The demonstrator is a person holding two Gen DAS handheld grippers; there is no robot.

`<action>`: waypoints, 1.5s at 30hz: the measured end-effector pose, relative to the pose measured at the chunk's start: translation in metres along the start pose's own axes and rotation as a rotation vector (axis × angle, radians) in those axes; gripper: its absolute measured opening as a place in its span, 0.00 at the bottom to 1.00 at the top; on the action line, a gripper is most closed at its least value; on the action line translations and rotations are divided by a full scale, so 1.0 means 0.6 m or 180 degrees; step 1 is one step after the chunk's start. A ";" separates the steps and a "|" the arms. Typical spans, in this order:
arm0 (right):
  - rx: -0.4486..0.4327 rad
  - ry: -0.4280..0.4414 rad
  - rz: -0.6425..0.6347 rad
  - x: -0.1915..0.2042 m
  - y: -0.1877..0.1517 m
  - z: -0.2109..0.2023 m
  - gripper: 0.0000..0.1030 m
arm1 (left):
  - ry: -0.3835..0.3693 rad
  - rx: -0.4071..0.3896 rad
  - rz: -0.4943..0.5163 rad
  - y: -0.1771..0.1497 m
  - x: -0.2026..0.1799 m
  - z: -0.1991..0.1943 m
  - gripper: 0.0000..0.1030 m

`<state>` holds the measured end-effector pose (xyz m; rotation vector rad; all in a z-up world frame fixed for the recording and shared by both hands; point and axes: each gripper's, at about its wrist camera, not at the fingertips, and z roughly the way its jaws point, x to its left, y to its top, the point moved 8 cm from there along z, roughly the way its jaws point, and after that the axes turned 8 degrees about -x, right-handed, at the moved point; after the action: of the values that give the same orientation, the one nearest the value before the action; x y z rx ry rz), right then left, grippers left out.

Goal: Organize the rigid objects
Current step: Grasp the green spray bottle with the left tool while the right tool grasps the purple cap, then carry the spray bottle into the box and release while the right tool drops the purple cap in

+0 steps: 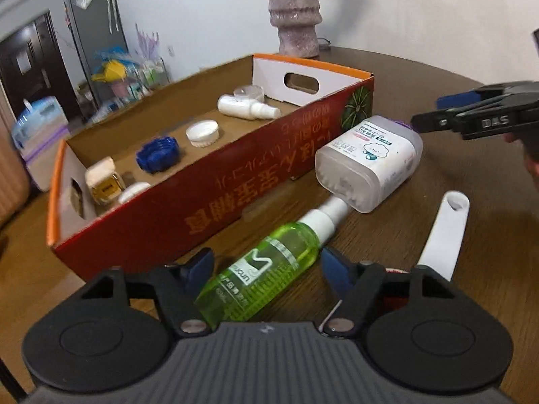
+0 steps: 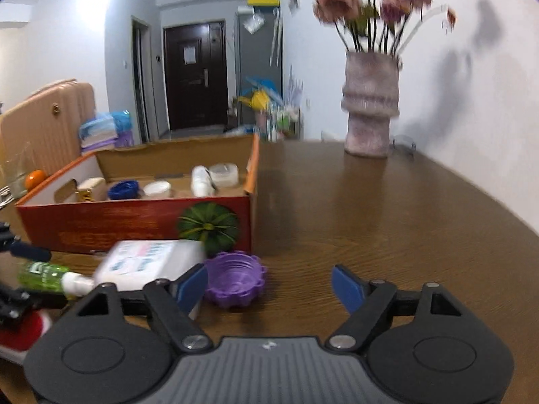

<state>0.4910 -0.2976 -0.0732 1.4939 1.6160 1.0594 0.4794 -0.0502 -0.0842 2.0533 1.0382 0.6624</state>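
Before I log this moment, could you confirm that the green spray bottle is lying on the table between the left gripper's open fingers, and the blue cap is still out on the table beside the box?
Not quite. The blue cap already sits inside the cardboard box, as the left wrist view shows. The rest holds: the green spray bottle lies on the table between the open fingers of the left gripper.

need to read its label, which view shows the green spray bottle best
The left wrist view: the green spray bottle lies on its side between the open left claw tips, label and white nozzle in full view. The right wrist view shows only a blurred bit of it at the left edge.
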 end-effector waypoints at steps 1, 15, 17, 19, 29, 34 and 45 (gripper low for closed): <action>0.0026 0.0041 -0.0041 0.001 0.000 0.007 0.73 | -0.0003 0.0029 -0.0036 0.000 0.004 0.002 0.57; 0.0246 0.0350 -0.0047 0.035 -0.013 0.051 0.15 | 0.0135 -0.0184 -0.0085 0.016 -0.007 -0.025 0.30; 0.0224 0.0308 0.0008 0.032 -0.014 0.045 0.15 | 0.0192 -0.0235 -0.0111 0.017 -0.008 -0.042 0.30; 0.0142 0.0256 0.0050 0.028 -0.012 0.029 0.15 | 0.0262 -0.0265 -0.0128 0.018 -0.007 -0.058 0.30; -0.0437 0.0232 0.0049 0.059 0.013 -0.152 0.15 | 0.0799 -0.0811 -0.0761 0.009 -0.016 -0.217 0.30; -0.0641 0.0359 0.0111 0.103 0.004 -0.248 0.15 | 0.1069 -0.1102 -0.1040 -0.021 -0.051 -0.308 0.30; -0.0613 0.0524 0.0134 0.165 -0.063 -0.353 0.15 | 0.1092 -0.1377 -0.1102 -0.067 -0.111 -0.431 0.30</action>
<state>0.2748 -0.2236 -0.0113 1.3479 1.5481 1.3517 0.2427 0.0077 0.0317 1.3761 1.2746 0.9766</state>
